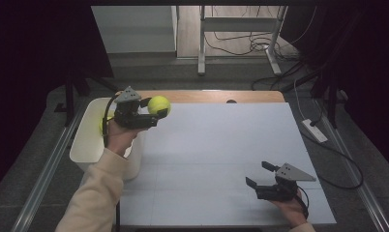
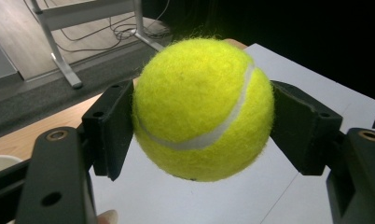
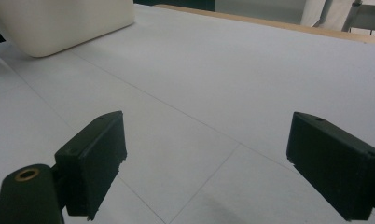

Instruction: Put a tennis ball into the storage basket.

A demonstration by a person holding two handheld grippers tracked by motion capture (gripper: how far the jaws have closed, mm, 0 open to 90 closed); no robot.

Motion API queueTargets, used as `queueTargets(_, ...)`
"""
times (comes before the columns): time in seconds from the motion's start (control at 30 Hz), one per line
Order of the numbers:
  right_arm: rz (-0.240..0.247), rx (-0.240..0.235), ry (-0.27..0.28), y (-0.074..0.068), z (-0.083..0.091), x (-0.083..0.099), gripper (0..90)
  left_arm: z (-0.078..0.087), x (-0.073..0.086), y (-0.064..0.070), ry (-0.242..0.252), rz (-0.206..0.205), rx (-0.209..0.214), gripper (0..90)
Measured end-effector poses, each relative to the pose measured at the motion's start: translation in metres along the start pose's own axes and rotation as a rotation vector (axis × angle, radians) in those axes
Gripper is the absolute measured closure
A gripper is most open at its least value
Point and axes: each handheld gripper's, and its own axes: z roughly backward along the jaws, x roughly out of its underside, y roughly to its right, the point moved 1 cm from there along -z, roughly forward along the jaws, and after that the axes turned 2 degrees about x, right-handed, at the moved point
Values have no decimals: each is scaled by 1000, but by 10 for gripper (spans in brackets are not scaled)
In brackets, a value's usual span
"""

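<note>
Your white bin (image 1: 88,140) at the table's left edge holds something yellow, mostly hidden behind your left gripper (image 1: 151,112). That gripper clamps the tennis ball (image 1: 159,105) just beside the bin's far corner, above the white table (image 1: 221,145). Your right gripper (image 1: 258,175) rests wide apart near the front right, holding nothing.

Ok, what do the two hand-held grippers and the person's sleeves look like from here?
Both are matt black. The left hand-held gripper and right hand-held gripper each carry a grey three-cornered plate on top and a black trailing cable. Their blocky jaws have brass-ringed pivots. The sleeve on the left arm is beige cloth.
</note>
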Motion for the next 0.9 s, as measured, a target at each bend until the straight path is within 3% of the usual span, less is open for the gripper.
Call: queueTargets(0.9, -3, 3, 3, 1, 0, -1, 118, 34, 10, -30, 5, 62, -98, 278)
